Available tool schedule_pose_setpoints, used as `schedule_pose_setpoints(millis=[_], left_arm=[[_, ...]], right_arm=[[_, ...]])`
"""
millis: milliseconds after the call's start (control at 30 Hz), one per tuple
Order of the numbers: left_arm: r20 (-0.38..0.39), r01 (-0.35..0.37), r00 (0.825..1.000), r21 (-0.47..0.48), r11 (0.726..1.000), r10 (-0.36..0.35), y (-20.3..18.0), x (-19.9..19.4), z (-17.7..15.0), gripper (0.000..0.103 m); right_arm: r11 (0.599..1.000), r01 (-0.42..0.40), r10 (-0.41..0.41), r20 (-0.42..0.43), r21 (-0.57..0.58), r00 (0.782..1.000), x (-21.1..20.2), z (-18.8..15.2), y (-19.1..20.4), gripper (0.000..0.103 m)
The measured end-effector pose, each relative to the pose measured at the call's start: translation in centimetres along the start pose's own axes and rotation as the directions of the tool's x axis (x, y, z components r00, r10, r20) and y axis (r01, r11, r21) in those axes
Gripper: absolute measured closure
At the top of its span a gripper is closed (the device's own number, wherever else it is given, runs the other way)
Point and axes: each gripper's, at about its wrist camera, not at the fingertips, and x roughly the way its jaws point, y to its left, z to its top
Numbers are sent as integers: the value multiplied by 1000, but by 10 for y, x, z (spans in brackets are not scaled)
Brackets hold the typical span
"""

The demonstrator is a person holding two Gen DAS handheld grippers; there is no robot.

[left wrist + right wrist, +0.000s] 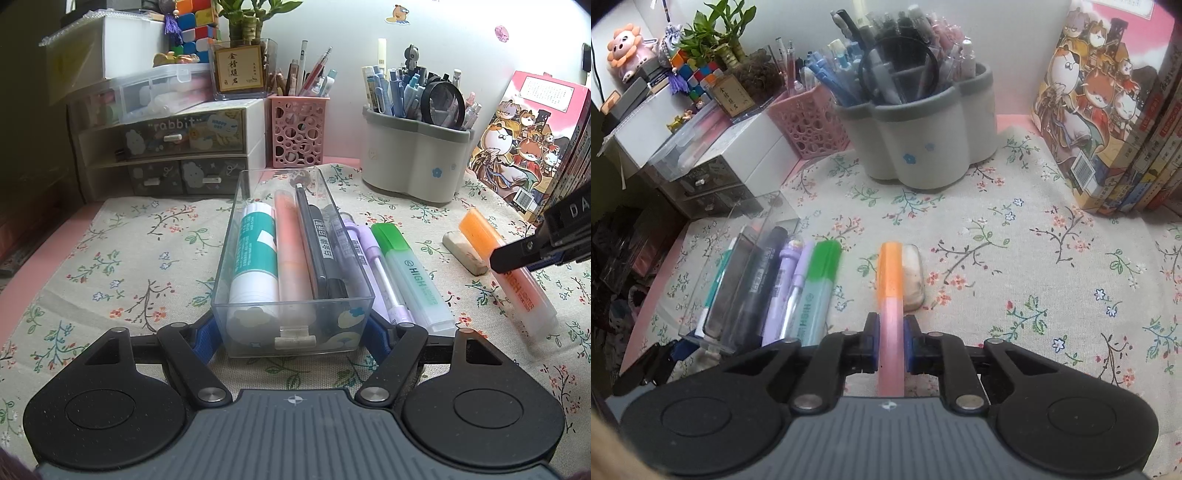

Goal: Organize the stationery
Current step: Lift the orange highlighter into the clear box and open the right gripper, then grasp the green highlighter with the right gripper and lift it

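The orange highlighter (891,291) is lying on the flowered cloth (1015,258) over the worktop, its cap touching the eraser (913,277) on its right. The right gripper (891,332) is closing its jaws on the pale barrel; they are pressing it from both sides, nearly shut. Because the grip is sitting toward the rear of the barrel, the capped end may be dipping as it lifts and could be dragging the eraser along.

The clear tray (295,332) is sitting to the left, well apart, already crowded with a glue stick (255,258), markers and pens. The left gripper (293,332) is bracketing its near end with jaws wide, seemingly clamping the walls. A purple pen (373,266) and a green highlighter (410,273) are lying just beside the tray's right wall, so a low approach risks knocking them. With so little room inside, the highlighter may be ending up perched on top and rolling out.
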Motion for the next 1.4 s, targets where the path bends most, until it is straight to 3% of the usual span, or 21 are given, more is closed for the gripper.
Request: schedule_pose_setpoints(millis=[267, 500, 767, 1100, 1400], left_arm=[[0, 0, 1000, 0, 1000, 0, 0, 0, 0, 29], [0, 0, 1000, 0, 1000, 0, 0, 0, 0, 29], [0, 0, 1000, 0, 1000, 0, 0, 0, 0, 29], [0, 0, 1000, 0, 1000, 0, 0, 0, 0, 29], [0, 0, 1000, 0, 1000, 0, 0, 0, 0, 29]], right_arm=[[979, -170, 170, 11, 108, 985, 1, 22, 39, 91], [960, -223, 231, -30, 172, 972, 23, 41, 62, 91], [961, -205, 220, -65, 187, 973, 43, 48, 78, 91], [978, -168, 176, -59, 127, 983, 44, 48, 89, 88], [972, -160, 164, -6, 173, 986, 31, 45, 64, 88]])
